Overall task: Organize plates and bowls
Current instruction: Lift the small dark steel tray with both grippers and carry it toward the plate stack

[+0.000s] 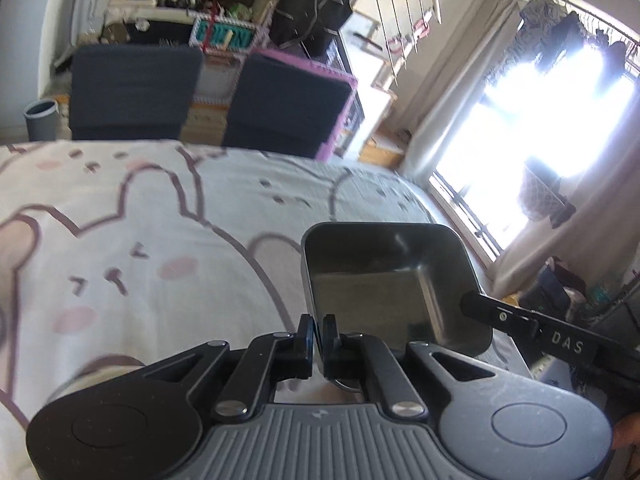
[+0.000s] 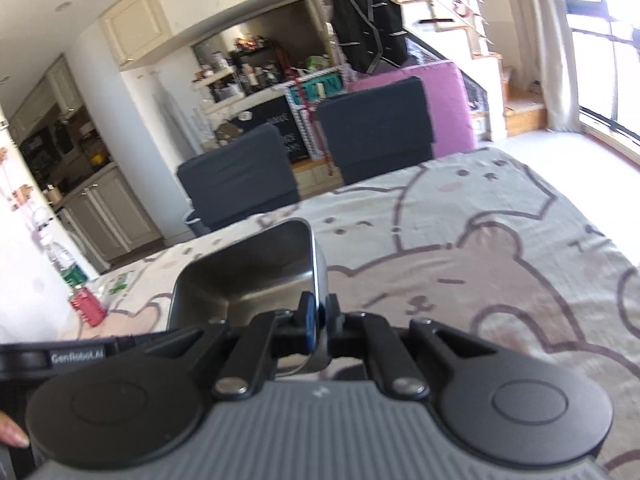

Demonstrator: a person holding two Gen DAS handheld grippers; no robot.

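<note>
Both grippers (image 1: 318,334) (image 2: 319,312) pinch bowl (image 1: 384,280) rims, seemingly above open tablecloth (image 1: 140,220).

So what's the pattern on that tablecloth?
Pale tablecloth with brown-outlined cartoon bears, pink cheeks; clearest in the right wrist view.

White letters "DAS" stand on the black arm of the right gripper (image 1: 568,346), just right of the dark square bowl (image 1: 384,276). On the left gripper (image 2: 76,357), left of that bowl, a small label reads "GenRobot.AI". The chalkboard lettering is too blurred to read.
</note>
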